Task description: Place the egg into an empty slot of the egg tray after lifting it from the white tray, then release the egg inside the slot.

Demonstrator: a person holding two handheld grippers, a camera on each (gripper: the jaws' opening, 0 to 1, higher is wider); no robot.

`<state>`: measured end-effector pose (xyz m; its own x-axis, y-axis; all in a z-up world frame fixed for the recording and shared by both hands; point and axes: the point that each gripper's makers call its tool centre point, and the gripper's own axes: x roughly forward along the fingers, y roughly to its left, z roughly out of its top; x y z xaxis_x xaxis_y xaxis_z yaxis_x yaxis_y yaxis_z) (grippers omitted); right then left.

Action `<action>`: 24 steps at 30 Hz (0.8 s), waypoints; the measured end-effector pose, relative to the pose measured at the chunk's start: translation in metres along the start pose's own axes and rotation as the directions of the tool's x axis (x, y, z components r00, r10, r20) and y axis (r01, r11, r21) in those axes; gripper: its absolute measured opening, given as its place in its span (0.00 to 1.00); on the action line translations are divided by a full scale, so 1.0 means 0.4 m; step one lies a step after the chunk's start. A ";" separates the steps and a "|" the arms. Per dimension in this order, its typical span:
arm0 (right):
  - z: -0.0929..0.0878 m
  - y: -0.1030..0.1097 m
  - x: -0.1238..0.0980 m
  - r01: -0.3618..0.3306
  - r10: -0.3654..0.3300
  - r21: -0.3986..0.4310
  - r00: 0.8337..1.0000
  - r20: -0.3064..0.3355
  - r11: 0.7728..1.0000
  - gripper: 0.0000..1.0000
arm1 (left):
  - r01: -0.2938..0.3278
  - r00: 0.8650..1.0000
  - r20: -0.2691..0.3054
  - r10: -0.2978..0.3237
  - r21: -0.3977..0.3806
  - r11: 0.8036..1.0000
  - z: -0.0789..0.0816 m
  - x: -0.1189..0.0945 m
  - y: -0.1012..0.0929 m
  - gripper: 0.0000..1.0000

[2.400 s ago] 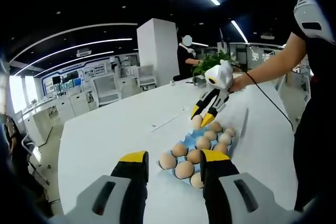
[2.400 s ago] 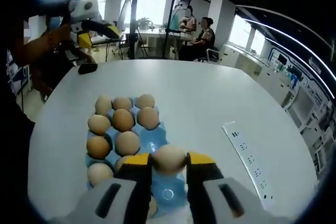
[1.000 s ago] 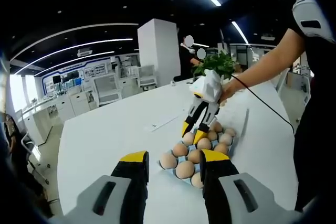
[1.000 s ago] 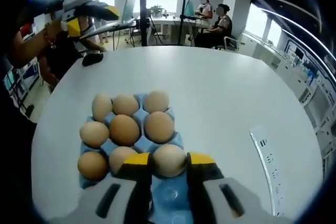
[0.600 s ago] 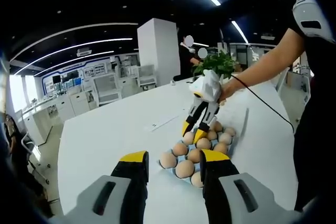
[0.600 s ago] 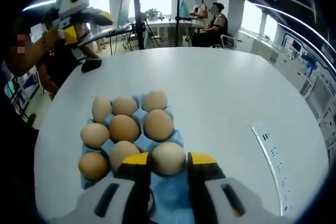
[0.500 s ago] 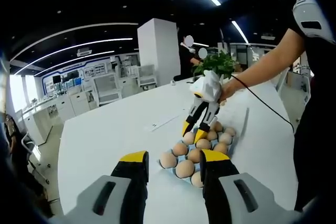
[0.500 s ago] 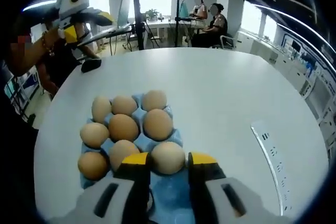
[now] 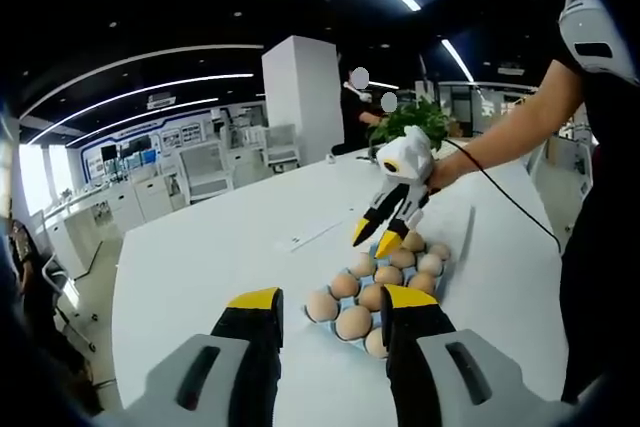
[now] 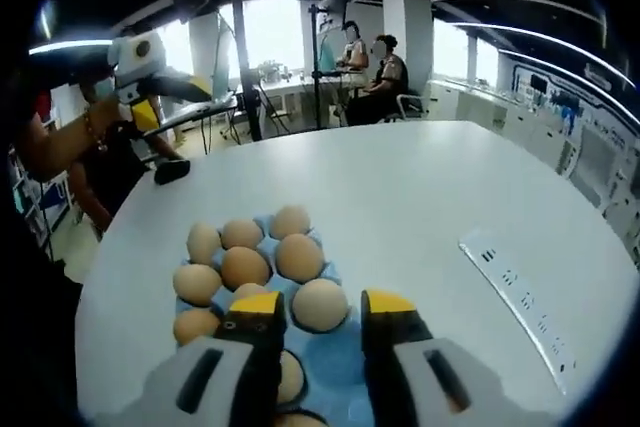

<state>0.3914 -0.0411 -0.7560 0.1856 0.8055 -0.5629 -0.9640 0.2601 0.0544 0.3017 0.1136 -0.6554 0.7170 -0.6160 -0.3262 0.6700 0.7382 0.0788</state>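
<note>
The right gripper [image 10: 318, 319] has let go and lifted clear: its jaws now stand apart above the egg [image 10: 320, 304], which sits in a slot of the blue egg tray [image 10: 345, 352] on the tabletop [image 10: 420, 197]. The placement looks complete. The left gripper view shows the left gripper [image 9: 333, 309] spread and empty, near the tray's full rows.

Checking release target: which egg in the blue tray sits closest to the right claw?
The pale beige egg just ahead of the open right claw, framed between its yellow tips. The other brown eggs in the blue egg tray lie farther off or left.
</note>
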 end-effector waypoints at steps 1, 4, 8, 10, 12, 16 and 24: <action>-0.003 -0.002 -0.006 0.006 -0.006 0.000 1.000 -0.002 1.000 0.31 | 0.000 1.000 0.000 0.000 0.000 1.000 0.001 0.002 -0.001 0.39; -0.005 -0.014 -0.031 0.031 -0.031 0.012 0.999 0.019 0.999 0.30 | 0.003 1.000 0.004 -0.003 0.002 1.000 0.004 0.006 -0.003 0.39; -0.016 -0.024 -0.052 0.054 -0.054 0.009 0.998 0.023 0.998 0.30 | 0.010 1.000 0.003 -0.010 0.003 1.000 0.006 0.010 -0.007 0.39; -0.021 -0.025 -0.062 0.058 -0.058 0.022 0.998 0.028 0.998 0.30 | 0.013 1.000 0.003 -0.013 0.002 1.000 0.006 0.011 -0.009 0.39; -0.030 -0.027 -0.071 0.067 -0.068 0.014 0.997 0.023 0.998 0.30 | 0.013 1.000 0.001 -0.013 0.004 1.000 0.006 0.012 -0.009 0.39; -0.044 -0.039 -0.092 0.087 -0.088 0.035 0.996 0.031 0.996 0.30 | 0.014 1.000 0.001 -0.014 0.006 1.000 0.008 0.012 -0.008 0.39; -0.073 -0.060 -0.134 0.125 -0.126 0.040 0.992 0.016 0.991 0.30 | 0.018 1.000 -0.001 -0.018 0.005 1.000 0.008 0.015 -0.012 0.39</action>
<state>0.3990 -0.1060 -0.7513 0.3083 0.7748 -0.5519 -0.9249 0.3799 0.0167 0.3032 0.1055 -0.6548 0.7045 -0.6291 -0.3287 0.6839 0.7255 0.0771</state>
